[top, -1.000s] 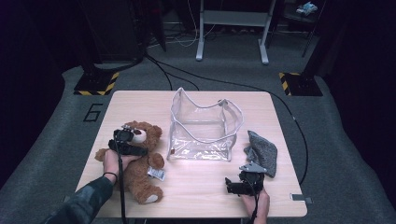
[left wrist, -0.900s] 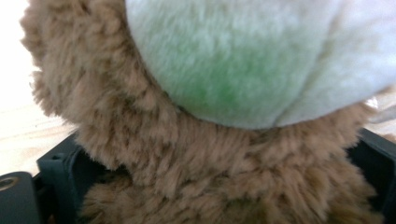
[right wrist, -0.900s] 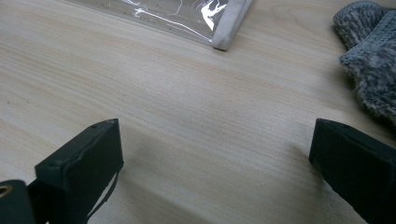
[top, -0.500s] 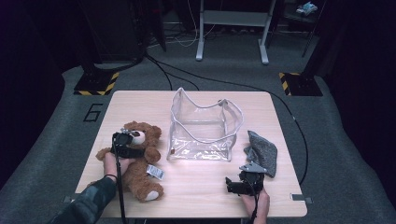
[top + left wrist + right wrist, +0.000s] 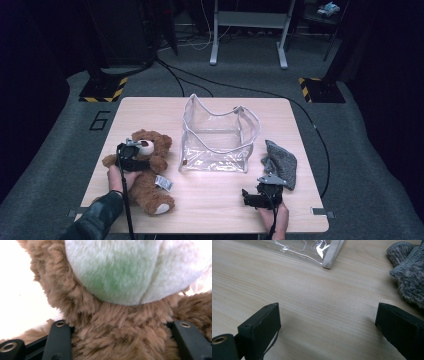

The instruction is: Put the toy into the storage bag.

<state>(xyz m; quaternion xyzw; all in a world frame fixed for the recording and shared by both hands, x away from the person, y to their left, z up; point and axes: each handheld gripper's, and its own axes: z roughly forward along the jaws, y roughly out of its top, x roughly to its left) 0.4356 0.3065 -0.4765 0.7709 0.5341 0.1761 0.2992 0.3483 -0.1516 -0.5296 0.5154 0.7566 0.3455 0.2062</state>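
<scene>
Since the earlier frame, left gripper (image 5: 131, 159) fingers have been closed further onto the teddy bear (image 5: 145, 172), now pinched at the neck w/ fur pressed btwn them, near counter (image 5: 210, 200) left edge. Right gripper (image 5: 260, 196) fingers are spread, nothing btwn, near front edge.

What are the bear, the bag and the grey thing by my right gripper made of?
Teddy bear: brown plush, fuzzy pile, paler muzzle. Bag: clear glossy plastic film, probably vinyl, with white edging and glints. Grey cloth: looks like knitted or fleecy fabric, matte and mottled.
</scene>
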